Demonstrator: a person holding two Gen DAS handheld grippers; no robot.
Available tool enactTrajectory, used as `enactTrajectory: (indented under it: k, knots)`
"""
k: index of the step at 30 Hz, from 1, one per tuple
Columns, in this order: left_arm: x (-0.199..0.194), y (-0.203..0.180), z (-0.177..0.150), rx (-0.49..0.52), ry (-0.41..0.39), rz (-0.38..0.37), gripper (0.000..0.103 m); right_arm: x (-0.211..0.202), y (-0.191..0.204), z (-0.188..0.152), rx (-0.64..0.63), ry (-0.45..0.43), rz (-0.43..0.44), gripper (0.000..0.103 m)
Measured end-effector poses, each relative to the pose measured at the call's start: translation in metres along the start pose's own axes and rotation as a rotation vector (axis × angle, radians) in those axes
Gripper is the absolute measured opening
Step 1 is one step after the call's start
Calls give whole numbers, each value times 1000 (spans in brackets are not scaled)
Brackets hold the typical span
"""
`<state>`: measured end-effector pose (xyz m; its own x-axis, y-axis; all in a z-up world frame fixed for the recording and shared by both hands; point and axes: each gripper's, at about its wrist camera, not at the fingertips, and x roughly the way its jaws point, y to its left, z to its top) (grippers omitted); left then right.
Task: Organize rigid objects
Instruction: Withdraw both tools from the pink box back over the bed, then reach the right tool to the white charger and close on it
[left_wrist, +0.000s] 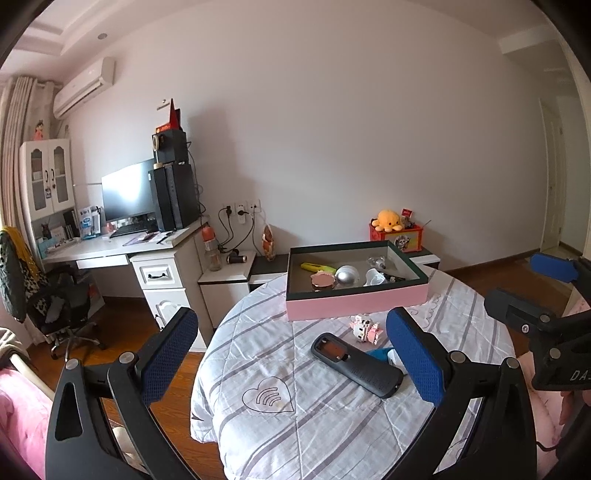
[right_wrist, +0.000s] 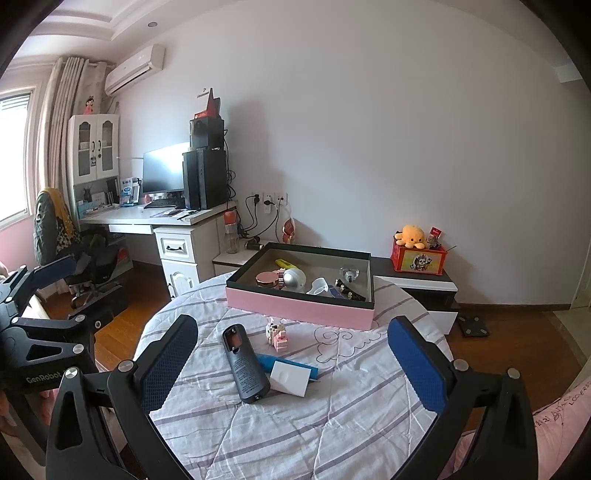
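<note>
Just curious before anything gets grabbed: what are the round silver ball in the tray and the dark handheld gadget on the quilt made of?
Silver ball: metal or metallised plastic, judging by its satin sheen. Dark handheld gadget: likely matte grey plastic, ribbed.

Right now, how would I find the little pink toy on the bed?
Start at the big pink box on the striped quilt. Just in front of it stands a small blocky pink-and-white toy. It is the only pink thing among the dark remote, blue pen and white card.
</note>
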<state>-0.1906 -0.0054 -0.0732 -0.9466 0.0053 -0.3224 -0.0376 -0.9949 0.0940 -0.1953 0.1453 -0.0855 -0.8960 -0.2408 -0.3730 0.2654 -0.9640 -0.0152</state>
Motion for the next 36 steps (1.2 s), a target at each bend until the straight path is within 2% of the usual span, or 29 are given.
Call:
enactTrajectory:
  k: [10, 18, 29, 33, 36]
  knots:
    - [13, -7, 0, 17, 26, -19, 103, 12, -4, -4, 4, 30, -2, 103]
    - [42, -9, -15, 6, 104, -51, 103, 34, -15, -16, 20, 91, -6, 103]
    - [99, -5, -51, -36, 275, -53, 103, 98, -35, -58, 27, 297, -29, 103]
    - [111, -4, -59, -34, 308, -39, 103, 123, -35, -73, 17, 371, -19, 103]
    - [117, -4, -63, -24, 325, -35, 103, 135, -34, -75, 45, 382, -4, 103]
